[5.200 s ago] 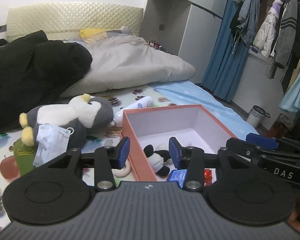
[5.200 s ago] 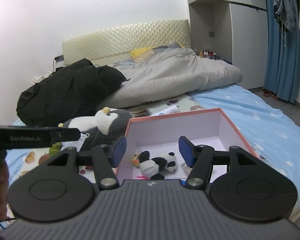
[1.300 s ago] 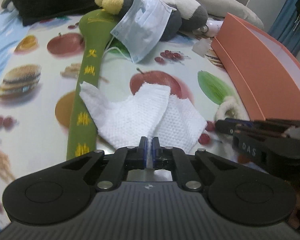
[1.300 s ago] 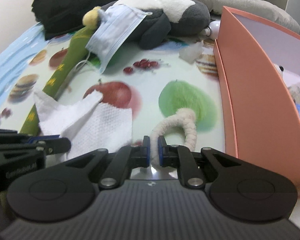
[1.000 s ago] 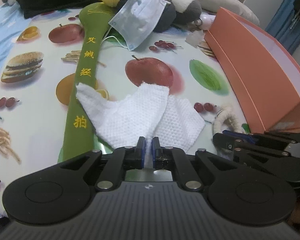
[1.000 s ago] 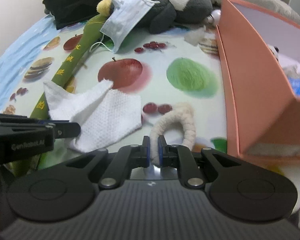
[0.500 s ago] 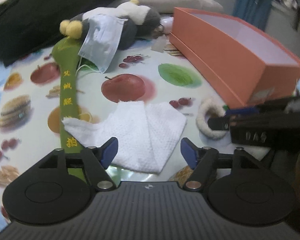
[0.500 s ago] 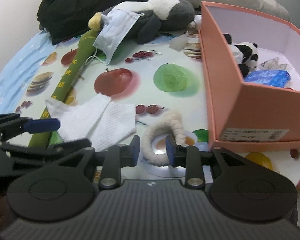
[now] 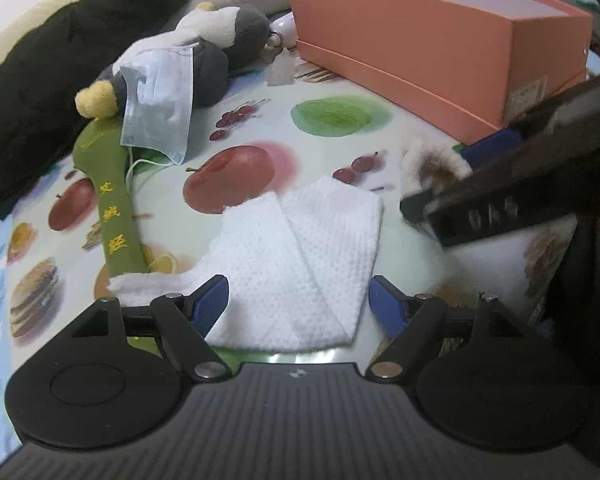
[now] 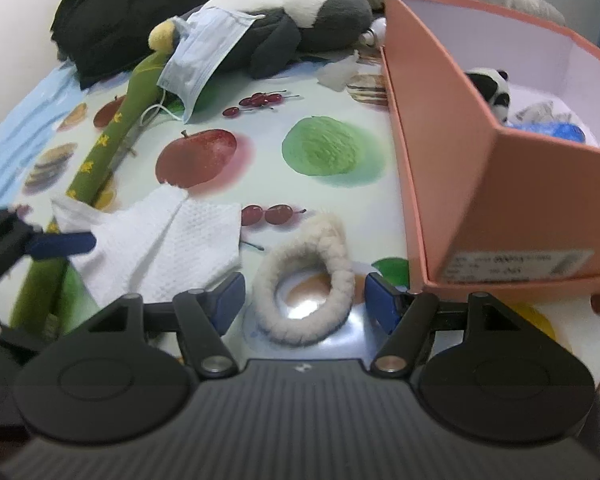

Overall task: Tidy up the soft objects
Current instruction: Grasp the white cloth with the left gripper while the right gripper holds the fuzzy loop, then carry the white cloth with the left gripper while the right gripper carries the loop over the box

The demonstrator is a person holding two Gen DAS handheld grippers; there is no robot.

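A white folded cloth (image 9: 296, 256) lies on the fruit-print sheet, right in front of my open, empty left gripper (image 9: 298, 304). It also shows in the right wrist view (image 10: 164, 240). A cream fuzzy ring (image 10: 320, 240) lies between the fingers of my open, empty right gripper (image 10: 304, 306); in the left wrist view the ring (image 9: 420, 160) is partly hidden by the right gripper. The orange box (image 10: 460, 168) stands to the right and holds a panda plush (image 10: 492, 90) and a blue packet (image 10: 556, 130). The orange box also shows in the left wrist view (image 9: 420, 52).
A grey penguin plush (image 10: 300, 24) with a blue face mask (image 10: 204, 56) lies at the back; the penguin plush (image 9: 220, 48) is also in the left wrist view. A green embroidered stick (image 9: 112, 208) lies left. Black clothing (image 9: 48, 80) and a grey duvet lie behind.
Both grippers were shut on their items a second ago, the left on the cloth, the right on the ring. Both have opened, dropped the items on the sheet and pulled back.
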